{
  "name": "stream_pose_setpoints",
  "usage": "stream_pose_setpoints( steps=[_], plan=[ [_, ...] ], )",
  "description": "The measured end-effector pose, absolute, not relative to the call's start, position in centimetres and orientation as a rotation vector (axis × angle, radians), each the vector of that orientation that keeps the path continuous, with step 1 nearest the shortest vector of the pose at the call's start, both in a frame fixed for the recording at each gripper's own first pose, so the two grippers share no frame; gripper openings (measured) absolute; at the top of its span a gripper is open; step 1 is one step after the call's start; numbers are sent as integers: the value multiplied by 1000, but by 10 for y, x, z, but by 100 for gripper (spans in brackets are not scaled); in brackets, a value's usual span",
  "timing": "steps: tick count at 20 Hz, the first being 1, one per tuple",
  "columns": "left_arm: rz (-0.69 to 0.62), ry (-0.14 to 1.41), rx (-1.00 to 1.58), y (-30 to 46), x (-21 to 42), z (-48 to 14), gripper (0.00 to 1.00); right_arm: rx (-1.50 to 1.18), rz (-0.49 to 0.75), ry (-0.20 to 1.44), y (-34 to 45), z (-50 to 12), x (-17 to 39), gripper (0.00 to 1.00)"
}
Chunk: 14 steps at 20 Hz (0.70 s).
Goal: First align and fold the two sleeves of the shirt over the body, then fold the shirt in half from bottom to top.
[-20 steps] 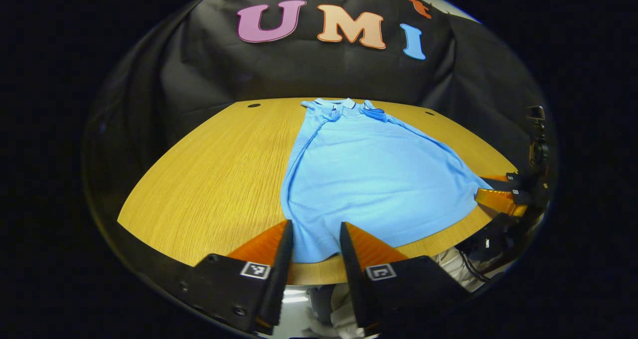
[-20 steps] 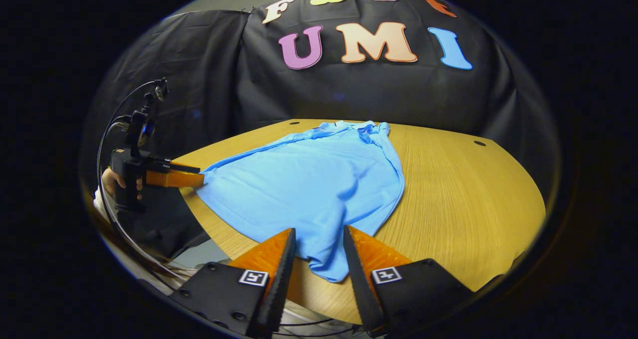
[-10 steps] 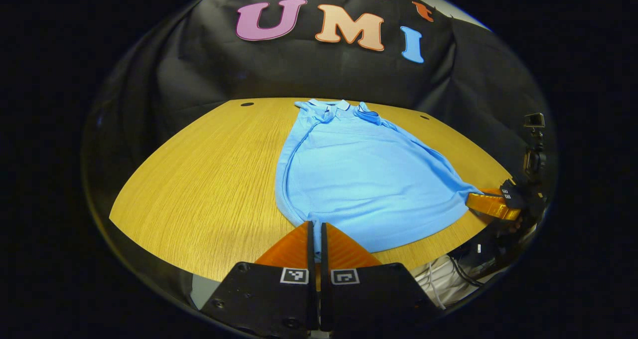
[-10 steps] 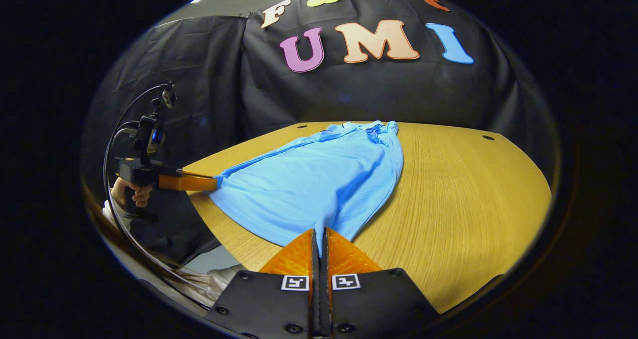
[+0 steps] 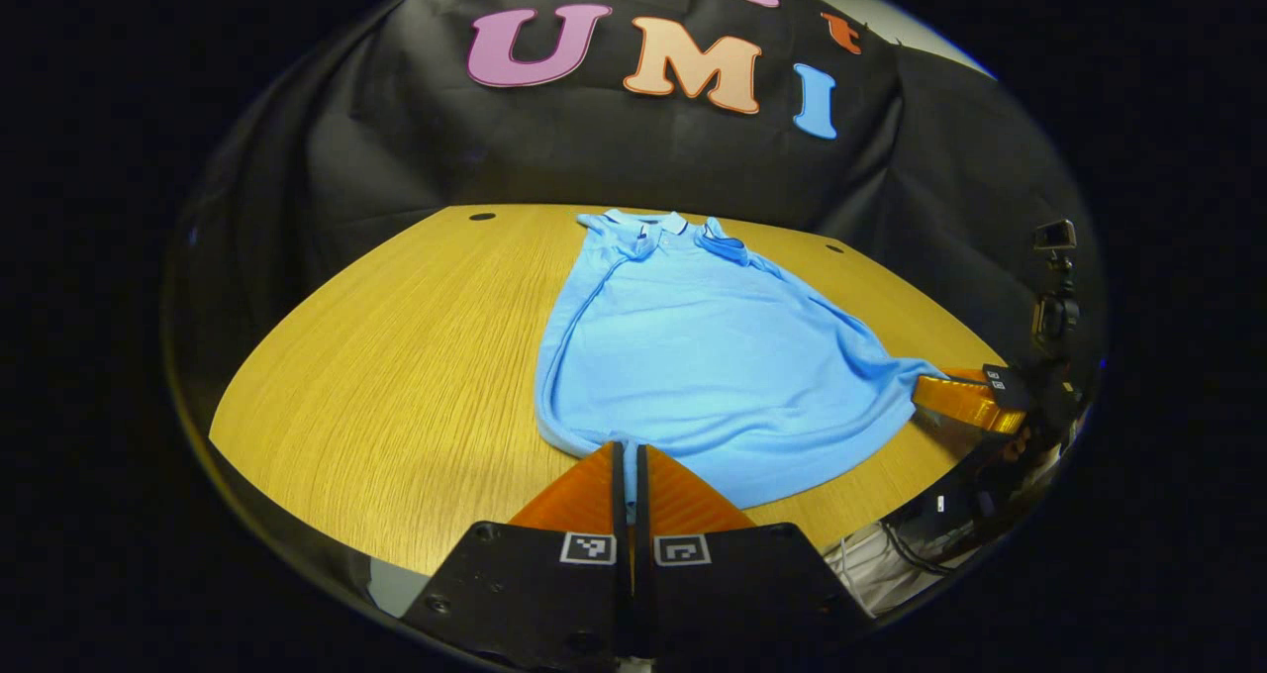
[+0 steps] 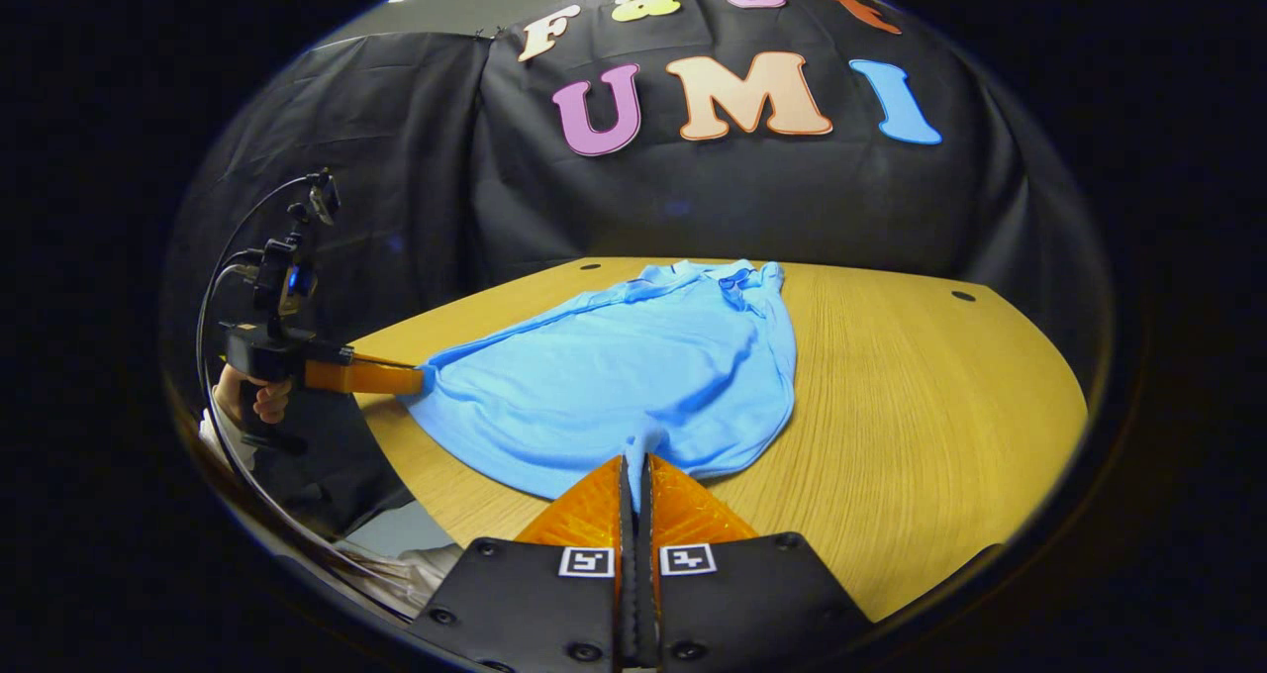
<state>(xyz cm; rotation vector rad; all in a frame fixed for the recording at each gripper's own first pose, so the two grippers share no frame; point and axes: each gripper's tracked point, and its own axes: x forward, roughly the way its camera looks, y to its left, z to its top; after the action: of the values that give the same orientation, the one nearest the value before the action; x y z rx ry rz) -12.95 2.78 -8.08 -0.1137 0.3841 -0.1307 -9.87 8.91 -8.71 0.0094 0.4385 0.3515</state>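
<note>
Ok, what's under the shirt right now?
The blue shirt lies on the wooden table. Each claw, left and right, is shut on a bottom corner. Whatever else lies beneath is covered.

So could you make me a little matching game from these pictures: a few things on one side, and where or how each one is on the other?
Things:
1. shirt
2. left gripper
3. right gripper
4. table
5. collar

States:
a. wooden, bare beside the cloth
b. light blue, spread flat
c. shut on the hem's left corner
d. at the far end, near the black wall
e. shut on the hem's right corner

Pairs: 1-b, 2-c, 3-e, 4-a, 5-d
</note>
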Motion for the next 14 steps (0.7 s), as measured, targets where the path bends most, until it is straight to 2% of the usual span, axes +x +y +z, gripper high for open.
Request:
stream_pose_setpoints(
  steps=[6,14],
  plan=[
    [-174,269,-125,30,-85,-23,0,-8,345,381,93,-47,-57,2],
    [-193,163,-202,45,-11,44,0,-59,275,351,80,-8,26,2]
  ],
)
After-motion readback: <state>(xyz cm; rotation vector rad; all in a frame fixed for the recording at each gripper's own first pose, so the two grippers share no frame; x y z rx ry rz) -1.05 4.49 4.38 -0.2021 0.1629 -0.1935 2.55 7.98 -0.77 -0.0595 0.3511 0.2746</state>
